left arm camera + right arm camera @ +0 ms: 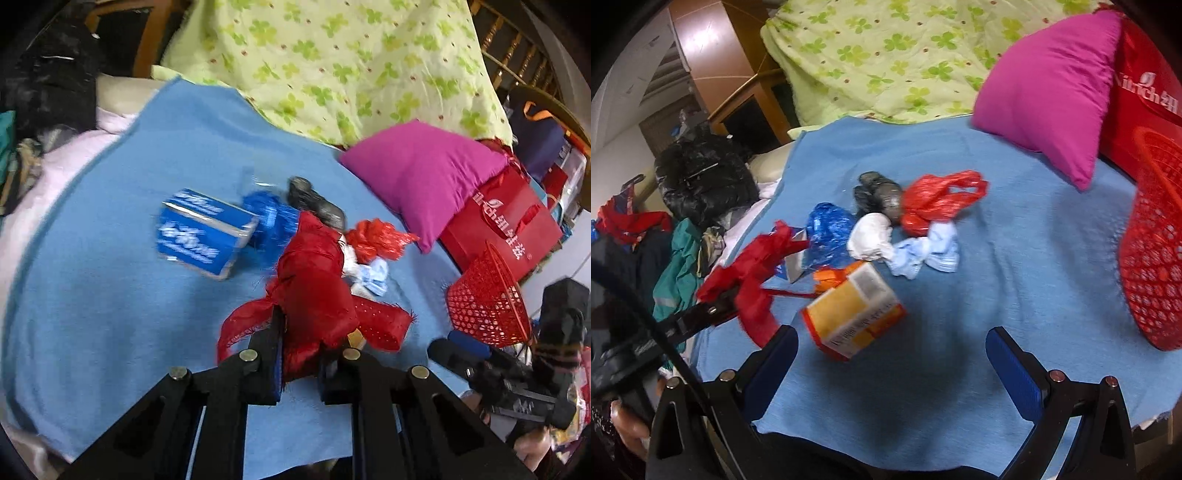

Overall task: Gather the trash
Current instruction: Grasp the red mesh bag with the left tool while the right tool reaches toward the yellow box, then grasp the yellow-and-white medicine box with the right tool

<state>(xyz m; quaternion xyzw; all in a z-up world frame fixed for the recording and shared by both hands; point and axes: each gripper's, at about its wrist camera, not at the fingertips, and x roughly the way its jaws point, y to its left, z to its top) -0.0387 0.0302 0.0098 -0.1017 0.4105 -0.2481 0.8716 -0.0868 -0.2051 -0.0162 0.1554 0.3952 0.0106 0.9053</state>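
Observation:
My left gripper [314,332] is shut on a crumpled red cloth scrap [314,291], lifted over the blue blanket [110,295]; the right wrist view shows the same scrap [750,288] hanging from it. My right gripper [890,343] stands open, with an orange and yellow carton [853,314] lying just ahead of its fingers, untouched. Further back lies a cluster of trash: a blue box [199,232], a blue plastic bag [827,229], a dark grey bundle [877,195], a red plastic bag [938,203], a white wad [871,236] and a pale blue rag [931,251].
A red mesh basket [1152,266] lies tipped at the blanket's right edge. Behind it are a magenta pillow [1045,92] and a red paper bag [1137,96]. A green floral quilt [332,55] covers the back. A black jacket [701,177] and other clothes pile up at the left.

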